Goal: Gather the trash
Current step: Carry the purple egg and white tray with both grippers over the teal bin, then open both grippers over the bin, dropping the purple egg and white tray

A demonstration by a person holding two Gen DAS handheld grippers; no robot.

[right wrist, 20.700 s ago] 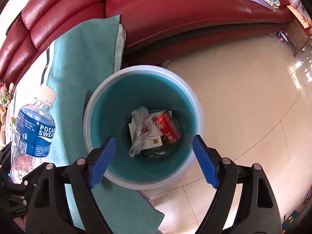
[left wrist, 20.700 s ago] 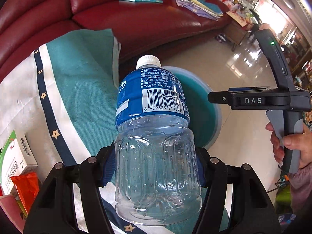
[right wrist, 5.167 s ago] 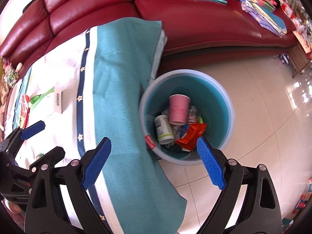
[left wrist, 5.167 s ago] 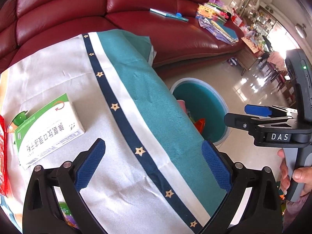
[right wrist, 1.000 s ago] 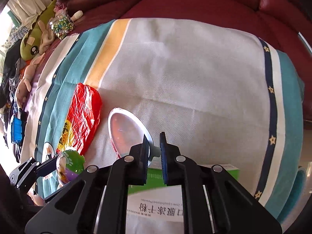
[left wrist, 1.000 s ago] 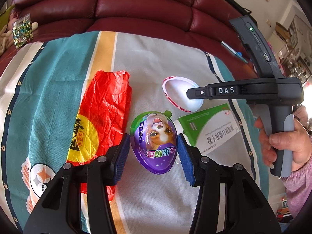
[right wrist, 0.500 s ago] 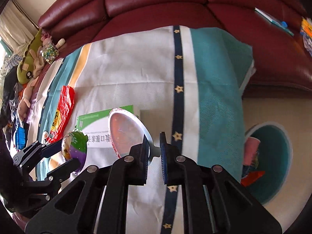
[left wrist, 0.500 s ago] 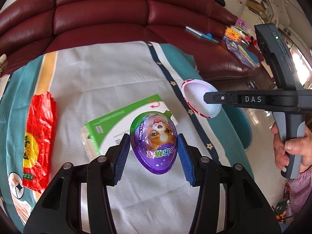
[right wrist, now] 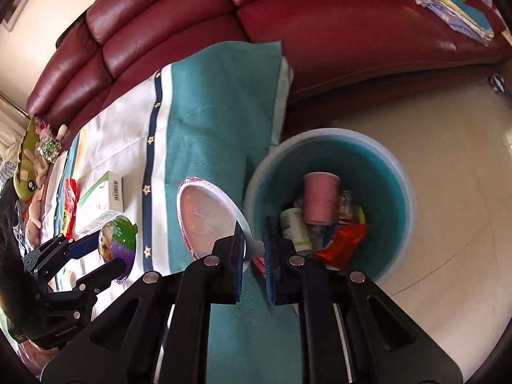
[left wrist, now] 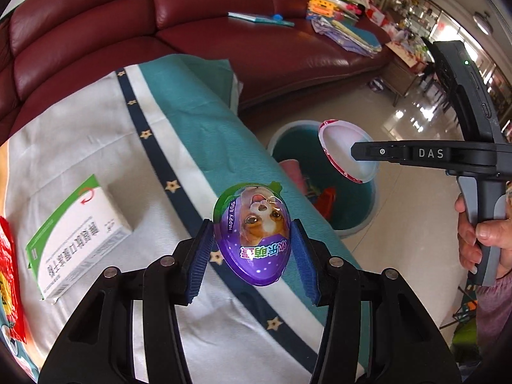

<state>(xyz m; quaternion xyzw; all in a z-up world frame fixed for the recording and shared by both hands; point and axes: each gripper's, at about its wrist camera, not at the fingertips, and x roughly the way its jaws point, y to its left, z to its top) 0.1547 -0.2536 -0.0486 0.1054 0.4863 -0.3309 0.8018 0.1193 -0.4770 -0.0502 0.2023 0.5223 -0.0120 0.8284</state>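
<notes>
My left gripper (left wrist: pixel 252 240) is shut on a purple egg-shaped package (left wrist: pixel 252 235) printed with a dog, held above the cloth-covered table. My right gripper (right wrist: pixel 254 248) is shut on the rim of a white egg-shaped shell half (right wrist: pixel 208 212) with a red edge. That shell half (left wrist: pixel 347 150) also shows in the left wrist view, hanging over the teal bin (left wrist: pixel 358 204). The bin (right wrist: pixel 384 166) stands on the floor beside the table and holds a pink cup (right wrist: pixel 320 196), a red wrapper (right wrist: pixel 340 243) and other trash.
A green and white box (left wrist: pixel 76 236) and a red wrapper (left wrist: pixel 8 281) lie on the striped tablecloth (left wrist: pixel 192 147). A dark red sofa (left wrist: pixel 192 22) with books and papers runs behind. Shiny floor tiles (right wrist: pixel 448 192) spread to the right. A hand (left wrist: pixel 483 240) grips the right tool.
Both grippers swept from the middle of the table toward its end with the bin, each still holding its egg piece. The bin has come into view under the shell half.
</notes>
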